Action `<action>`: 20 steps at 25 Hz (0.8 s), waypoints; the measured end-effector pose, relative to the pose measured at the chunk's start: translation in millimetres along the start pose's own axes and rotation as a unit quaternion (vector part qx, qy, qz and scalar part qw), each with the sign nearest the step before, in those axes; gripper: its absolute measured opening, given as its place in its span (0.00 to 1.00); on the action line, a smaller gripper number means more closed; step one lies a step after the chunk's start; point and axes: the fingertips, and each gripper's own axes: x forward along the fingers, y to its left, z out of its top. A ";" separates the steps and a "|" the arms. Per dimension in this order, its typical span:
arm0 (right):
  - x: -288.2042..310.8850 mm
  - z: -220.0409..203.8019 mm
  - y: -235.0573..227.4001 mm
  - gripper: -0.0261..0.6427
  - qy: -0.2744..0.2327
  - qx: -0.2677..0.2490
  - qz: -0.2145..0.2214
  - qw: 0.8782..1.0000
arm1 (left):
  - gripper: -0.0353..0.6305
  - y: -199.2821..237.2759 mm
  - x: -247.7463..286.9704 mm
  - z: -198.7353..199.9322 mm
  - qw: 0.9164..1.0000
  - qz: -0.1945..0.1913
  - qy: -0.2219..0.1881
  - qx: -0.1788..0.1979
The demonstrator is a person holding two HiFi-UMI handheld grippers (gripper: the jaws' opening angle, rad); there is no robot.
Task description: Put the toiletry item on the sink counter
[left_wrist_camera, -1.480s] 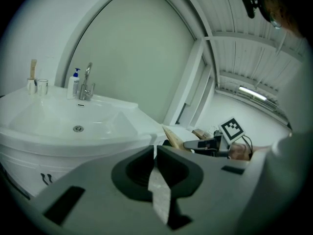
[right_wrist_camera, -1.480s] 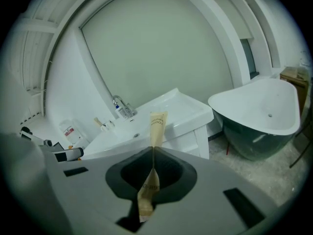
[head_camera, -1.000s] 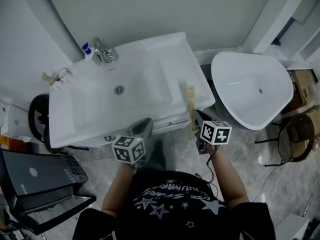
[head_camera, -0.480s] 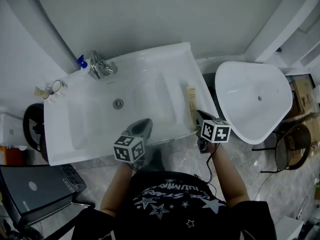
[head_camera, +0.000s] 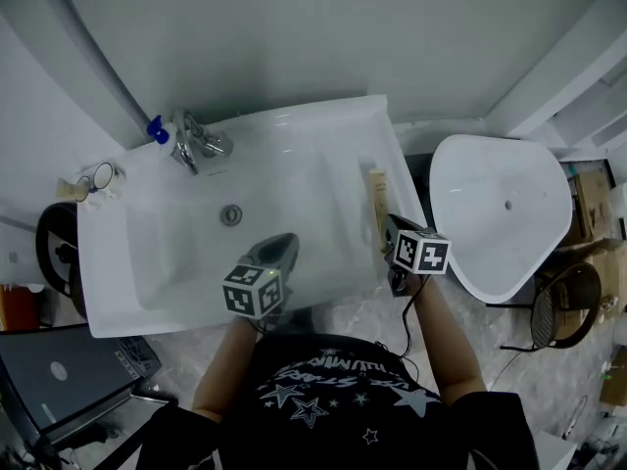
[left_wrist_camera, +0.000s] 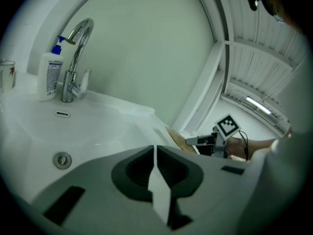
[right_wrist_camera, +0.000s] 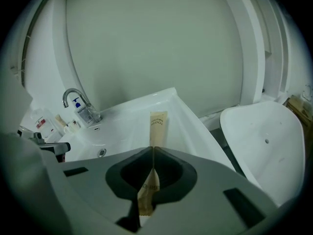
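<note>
Right tongs (right_wrist_camera: pixel 153 155) clamped shut on beige toiletry packet (right_wrist_camera: pixel 157 125), far end over right ledge of sink (head_camera: pixel 323 125). Left tongs (left_wrist_camera: pixel 155 153) closed, empty, above basin.

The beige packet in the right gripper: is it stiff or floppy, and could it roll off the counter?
The beige packet looks thin and light, yet it juts straight from the right gripper without sagging, so probably fairly stiff. Being flat, it should not roll on the sink counter.
</note>
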 end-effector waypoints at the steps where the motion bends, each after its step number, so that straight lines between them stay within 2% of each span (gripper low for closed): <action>1: 5.0 1.1 -1.7 0.07 0.005 -0.002 -0.004 1.000 | 0.10 2.2 2.0 1.1 1.000 -0.002 0.001 -0.001; 10: 39.1 -0.4 -16.8 0.07 0.046 -0.018 -0.034 0.998 | 0.10 23.7 15.4 2.5 1.000 0.007 0.009 -0.023; 16: 48.3 0.5 -20.9 0.07 0.054 -0.071 -0.056 0.994 | 0.10 31.6 15.0 -2.2 0.999 0.012 0.014 -0.027; 20: 49.7 -1.6 -19.1 0.07 0.062 -0.092 -0.055 0.992 | 0.10 29.6 15.9 -2.8 0.999 0.011 0.017 -0.028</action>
